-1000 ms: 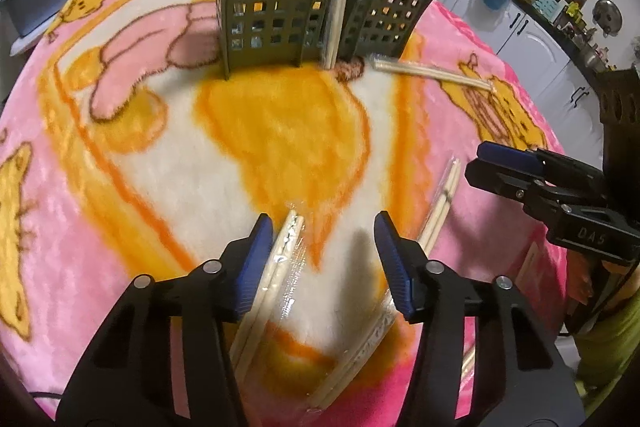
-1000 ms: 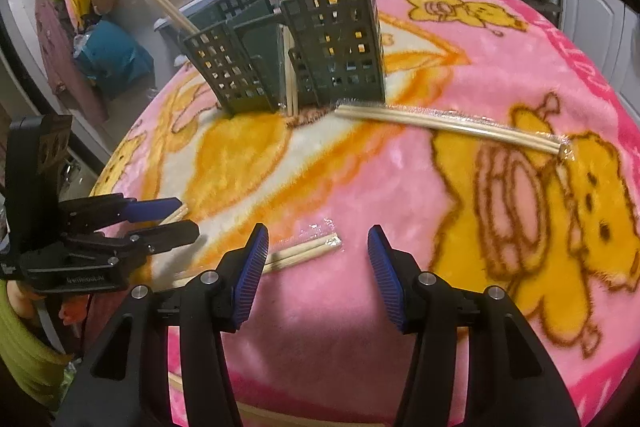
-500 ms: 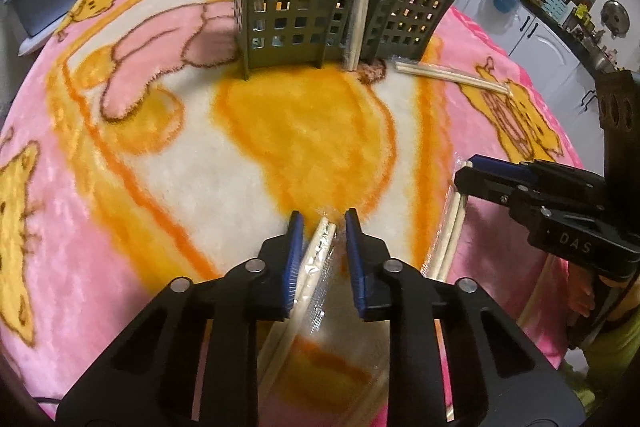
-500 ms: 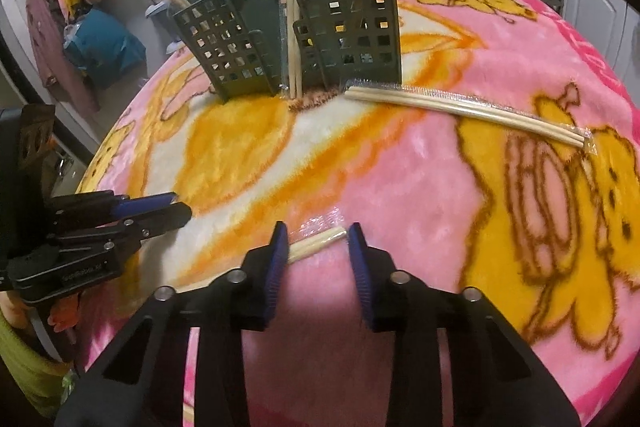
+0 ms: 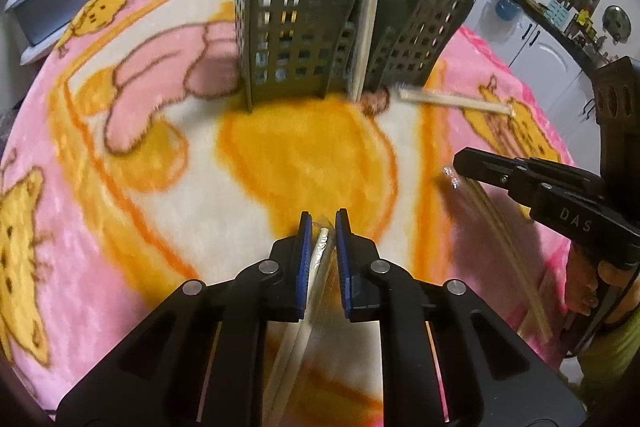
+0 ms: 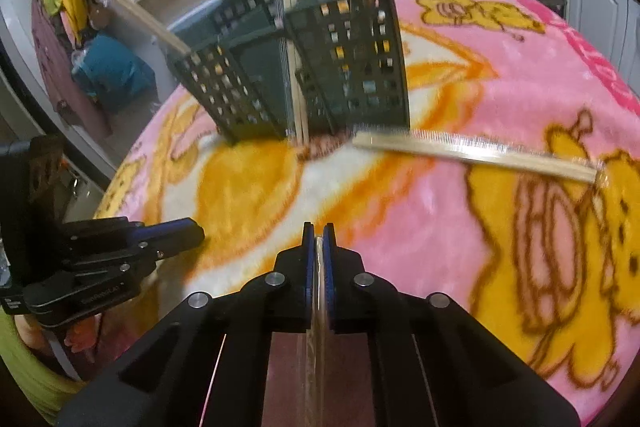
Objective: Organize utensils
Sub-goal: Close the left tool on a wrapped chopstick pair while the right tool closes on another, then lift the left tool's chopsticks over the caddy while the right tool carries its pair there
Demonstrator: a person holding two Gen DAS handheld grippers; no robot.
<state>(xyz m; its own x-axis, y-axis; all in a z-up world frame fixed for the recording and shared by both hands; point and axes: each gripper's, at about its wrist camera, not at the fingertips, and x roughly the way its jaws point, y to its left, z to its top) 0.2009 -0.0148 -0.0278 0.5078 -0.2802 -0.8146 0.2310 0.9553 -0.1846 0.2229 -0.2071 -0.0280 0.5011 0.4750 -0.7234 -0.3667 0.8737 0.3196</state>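
Our left gripper (image 5: pixel 320 223) has just closed on one wrapped chopstick pair (image 5: pixel 320 251); our right gripper (image 6: pixel 318 233) has just closed on another (image 6: pixel 319 267), both near the green utensil caddy (image 5: pixel 296 27) on the blanket (image 5: pixel 160 187).

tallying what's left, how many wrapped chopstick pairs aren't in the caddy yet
3: one in the left claw, one in the right claw, one lying on the blanket beside the caddy.

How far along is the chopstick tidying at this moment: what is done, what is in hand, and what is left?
Done: several wrapped pairs already stand in the green holder. In hand: the left gripper and the right gripper have just closed, each on a wrapped chopstick pair, neither yet in the holder. Left: one wrapped pair lies on the blanket beside the holder's base.
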